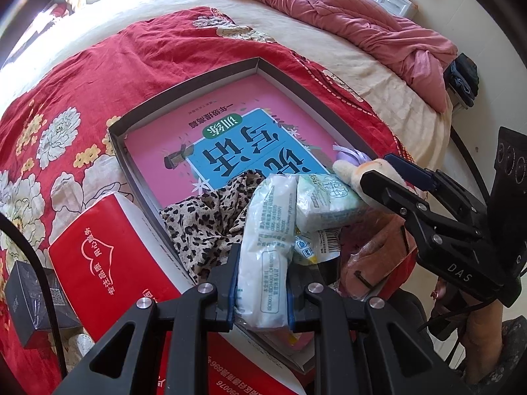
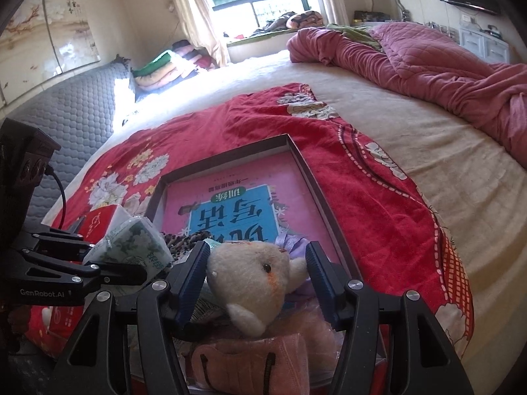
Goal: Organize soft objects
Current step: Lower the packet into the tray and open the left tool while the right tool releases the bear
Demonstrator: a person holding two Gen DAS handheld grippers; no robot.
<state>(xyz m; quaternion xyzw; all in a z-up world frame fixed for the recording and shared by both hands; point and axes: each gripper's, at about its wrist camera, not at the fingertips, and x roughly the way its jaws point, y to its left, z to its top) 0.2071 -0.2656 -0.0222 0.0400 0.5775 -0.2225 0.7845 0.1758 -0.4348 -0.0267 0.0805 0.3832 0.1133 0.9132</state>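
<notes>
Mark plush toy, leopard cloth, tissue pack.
plush toy (image 2: 253,283): right wrist view, on its face.
leopard cloth (image 1: 204,220): left wrist view, mid fabric.
tissue pack (image 1: 266,247): left wrist view, wrapper above the pads.

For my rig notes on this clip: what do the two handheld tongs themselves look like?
Both tongs are matte black, built from angular linkage arms with triangular cut-outs and round silver pivot bolts. The fingers carry dark blue ribbed pads. The left tongs bear white "GenRobot.AI" lettering, with a black cable looping behind; the right tongs show "DAS" and a black block with round lenses.
</notes>
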